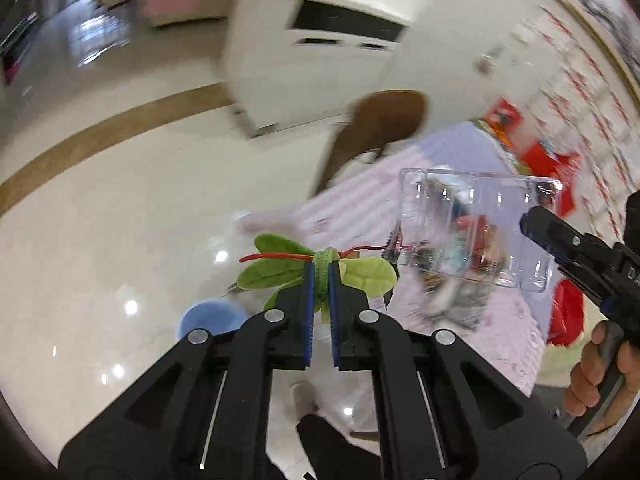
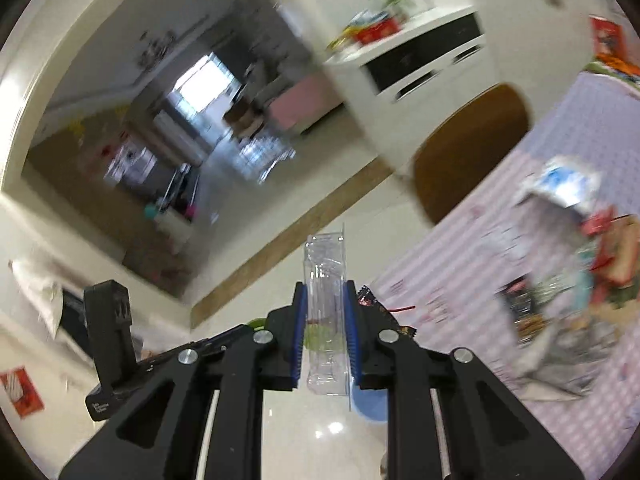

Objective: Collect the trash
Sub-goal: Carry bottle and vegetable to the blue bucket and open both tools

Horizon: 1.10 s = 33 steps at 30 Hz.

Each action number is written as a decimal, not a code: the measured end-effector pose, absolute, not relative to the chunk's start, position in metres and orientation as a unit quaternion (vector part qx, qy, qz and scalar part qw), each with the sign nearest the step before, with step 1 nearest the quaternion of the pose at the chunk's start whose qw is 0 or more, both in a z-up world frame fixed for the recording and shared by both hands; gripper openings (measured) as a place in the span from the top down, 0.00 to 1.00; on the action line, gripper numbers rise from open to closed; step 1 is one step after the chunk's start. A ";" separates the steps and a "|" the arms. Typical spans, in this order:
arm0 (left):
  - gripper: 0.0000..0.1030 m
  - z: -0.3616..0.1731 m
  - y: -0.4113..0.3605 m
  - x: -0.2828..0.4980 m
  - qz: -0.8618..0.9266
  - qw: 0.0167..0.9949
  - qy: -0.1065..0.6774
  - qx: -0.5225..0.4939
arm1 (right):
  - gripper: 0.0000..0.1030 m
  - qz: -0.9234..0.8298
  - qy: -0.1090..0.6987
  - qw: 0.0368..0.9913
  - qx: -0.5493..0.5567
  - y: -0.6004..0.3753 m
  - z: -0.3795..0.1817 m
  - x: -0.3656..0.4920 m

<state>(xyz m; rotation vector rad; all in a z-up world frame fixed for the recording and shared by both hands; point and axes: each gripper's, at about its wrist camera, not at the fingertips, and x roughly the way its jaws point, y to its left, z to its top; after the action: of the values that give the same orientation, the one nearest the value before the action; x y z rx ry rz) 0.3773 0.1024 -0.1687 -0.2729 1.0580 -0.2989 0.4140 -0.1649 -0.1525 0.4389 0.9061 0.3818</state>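
My left gripper (image 1: 321, 270) is shut on a green leafy sprig (image 1: 272, 270) with a red wire tie, held in the air above the floor. My right gripper (image 2: 325, 292) is shut on a clear plastic tray (image 2: 326, 316), seen edge-on. In the left wrist view the same clear tray (image 1: 476, 228) hangs to the right, with the right gripper (image 1: 538, 222) pinching its edge. A blue bin (image 1: 210, 318) stands on the floor below the sprig; it also shows in the right wrist view (image 2: 370, 406). More trash (image 2: 560, 320) lies heaped on the table.
A table with a pink and lilac checked cloth (image 1: 360, 200) stands on the right, with a brown chair (image 1: 384, 124) behind it. A white cabinet (image 1: 320, 52) stands at the back. The glossy white floor (image 1: 120, 220) spreads to the left.
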 end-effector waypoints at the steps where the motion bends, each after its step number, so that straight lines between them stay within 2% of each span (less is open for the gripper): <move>1: 0.94 -0.178 0.120 0.373 -0.120 0.844 0.506 -0.131 | 0.83 0.189 0.440 0.854 0.205 -0.148 -0.158 0.414; 6: 0.94 -0.239 0.184 0.361 -0.047 0.821 0.551 -0.144 | 0.83 0.213 0.509 0.817 0.169 -0.064 -0.224 0.419; 16: 0.94 -0.364 0.233 0.357 0.028 0.766 0.625 -0.146 | 0.83 0.194 0.623 0.750 0.106 0.024 -0.378 0.419; 23: 0.93 -0.414 0.243 0.358 0.034 0.742 0.650 -0.162 | 0.81 0.183 0.654 0.729 0.086 0.048 -0.430 0.421; 26: 0.93 -0.424 0.247 0.358 0.028 0.736 0.656 -0.162 | 0.79 0.175 0.656 0.730 0.079 0.051 -0.438 0.423; 28: 0.93 -0.431 0.246 0.360 0.023 0.733 0.660 -0.161 | 0.72 0.167 0.663 0.726 0.075 0.050 -0.443 0.425; 33: 0.93 -0.439 0.237 0.366 0.010 0.728 0.665 -0.164 | 0.69 0.164 0.661 0.729 0.073 0.046 -0.442 0.430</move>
<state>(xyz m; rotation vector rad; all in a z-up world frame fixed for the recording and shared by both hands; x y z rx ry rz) 0.3662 0.2372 -0.4386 -0.3617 1.4657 0.0230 0.4299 0.0456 -0.4422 0.1599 1.4562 0.3608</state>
